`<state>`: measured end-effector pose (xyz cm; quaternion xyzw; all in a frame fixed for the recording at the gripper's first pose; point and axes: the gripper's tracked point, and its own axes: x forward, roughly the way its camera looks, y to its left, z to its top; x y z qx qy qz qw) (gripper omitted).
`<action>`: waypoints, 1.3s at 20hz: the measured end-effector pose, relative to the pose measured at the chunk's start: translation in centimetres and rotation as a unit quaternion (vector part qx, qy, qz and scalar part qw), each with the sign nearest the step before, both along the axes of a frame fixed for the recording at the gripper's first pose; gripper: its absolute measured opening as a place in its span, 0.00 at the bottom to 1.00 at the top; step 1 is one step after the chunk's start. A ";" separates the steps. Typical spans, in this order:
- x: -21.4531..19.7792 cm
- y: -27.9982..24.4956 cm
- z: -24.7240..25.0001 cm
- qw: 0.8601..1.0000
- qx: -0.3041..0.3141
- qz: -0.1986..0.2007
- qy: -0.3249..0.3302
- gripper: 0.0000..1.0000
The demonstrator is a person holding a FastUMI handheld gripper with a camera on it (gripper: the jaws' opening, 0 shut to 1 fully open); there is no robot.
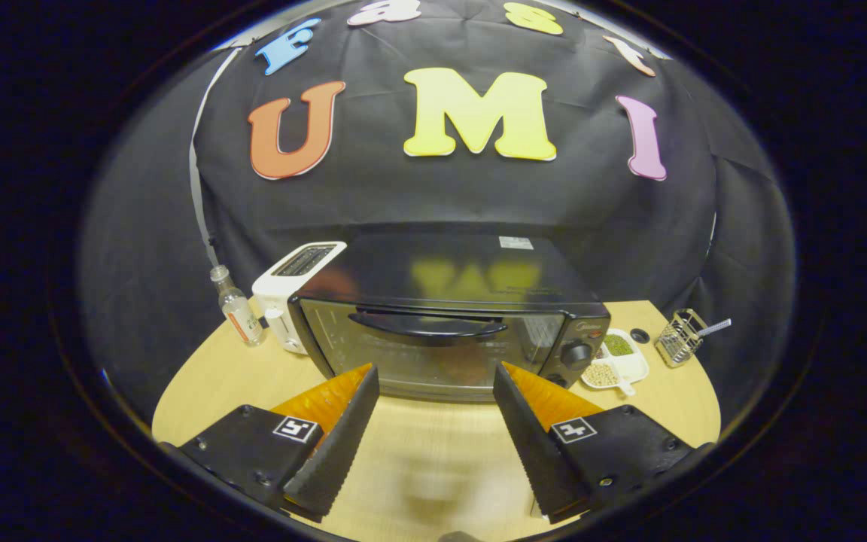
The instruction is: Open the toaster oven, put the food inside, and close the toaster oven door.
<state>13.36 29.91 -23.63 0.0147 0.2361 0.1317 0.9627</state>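
Observation:
A black toaster oven (441,316) stands on the wooden table (200,384), just beyond my fingertips. Its glass door is closed, with a curved black handle (427,325) across the top of the door and a round knob (575,354) on its right panel. My gripper (436,378) is open, nothing between its two black, orange-backed fingers (343,429), which point at the lower part of the door. Something reddish shows dimly behind the glass; I cannot tell what it is.
A white slot toaster (287,290) and a small clear bottle (238,307) stand left of the oven. To its right lie a white divided dish of beans (616,361) and a wire utensil holder (680,339). Bare tabletop lies under the fingers.

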 end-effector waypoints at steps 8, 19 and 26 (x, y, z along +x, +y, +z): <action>-5.2 -10.7 12.3 0.994 0.024 -0.063 -0.089 0.97; -13.6 -30.3 24.6 0.965 0.035 -0.149 -0.212 1.00; -14.7 -34.3 22.8 0.965 0.058 -0.130 -0.221 1.00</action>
